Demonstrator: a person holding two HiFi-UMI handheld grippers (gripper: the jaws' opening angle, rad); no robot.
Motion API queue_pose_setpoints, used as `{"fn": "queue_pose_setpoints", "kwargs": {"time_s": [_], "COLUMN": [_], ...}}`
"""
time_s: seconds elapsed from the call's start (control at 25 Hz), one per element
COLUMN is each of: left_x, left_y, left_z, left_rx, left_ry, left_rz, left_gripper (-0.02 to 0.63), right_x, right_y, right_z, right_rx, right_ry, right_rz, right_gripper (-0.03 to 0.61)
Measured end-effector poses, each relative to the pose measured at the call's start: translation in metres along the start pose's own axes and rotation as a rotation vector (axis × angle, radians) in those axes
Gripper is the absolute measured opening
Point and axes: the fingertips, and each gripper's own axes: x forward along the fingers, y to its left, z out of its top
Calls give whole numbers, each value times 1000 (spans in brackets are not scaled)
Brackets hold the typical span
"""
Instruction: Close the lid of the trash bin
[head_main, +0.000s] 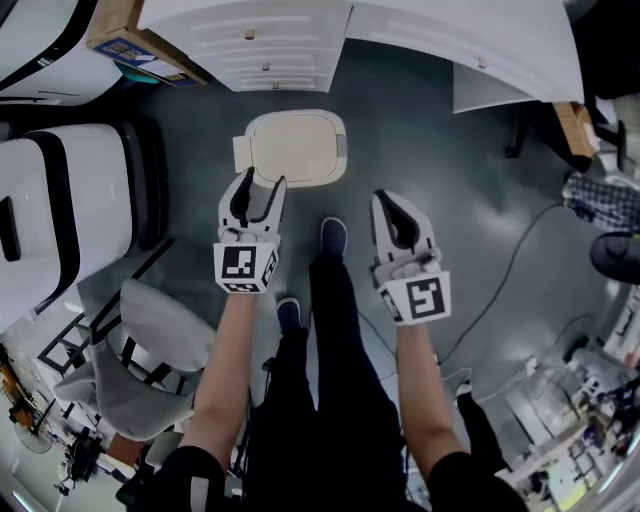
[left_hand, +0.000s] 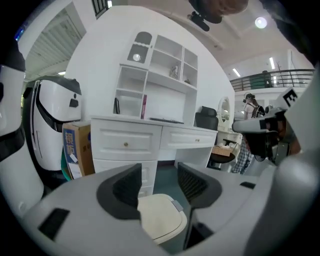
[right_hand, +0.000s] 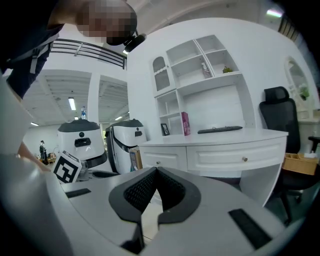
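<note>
The left gripper (left_hand: 159, 171) stands with its ribbed black pads well apart and nothing between them; the right gripper (right_hand: 156, 171) has its pads pressed together at the tips, empty too. Both hang above the floor, clear of everything. Just beyond the left gripper's tips, on the smooth dark grey floor (head_main: 450, 190), sits the cream plastic trash bin with a rounded-square top (head_main: 295, 148), close in front of the white panelled desk with small round drawer knobs (head_main: 270, 40). Its lid lies flat and flush with the rim, a small grey tab (head_main: 343, 148) on one edge, so the closing looks finished. At most a check that the lid has seated seems left. The lid's surface is matt and slightly dished, with soft corners.
</note>
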Motion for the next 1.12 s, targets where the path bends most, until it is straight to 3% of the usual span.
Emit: {"fn": "queue_pose_setpoints", "kwargs": {"time_s": [0.44,0.6,0.88,1.12], "left_x": [-133,-173,-235,-280], "left_y": [-2,-9,-19,-30], "left_z": [94,131,158,186], "left_rx": [35,25,53,92], "left_ry": [-110,-168,-201,-257], "left_rz": [36,58,63,62], "left_gripper": [219,224,230,249], "right_x": [-60,-83,-117,-144], "right_y": [75,85,104,125], "right_z": [70,86,109,138], "right_rx": [-143,-140,-158,-171], "right_ry": [-37,-34,-18,-71], "right_rz": [23,2,-36,-44], "right_gripper": [5,5,5,5]}}
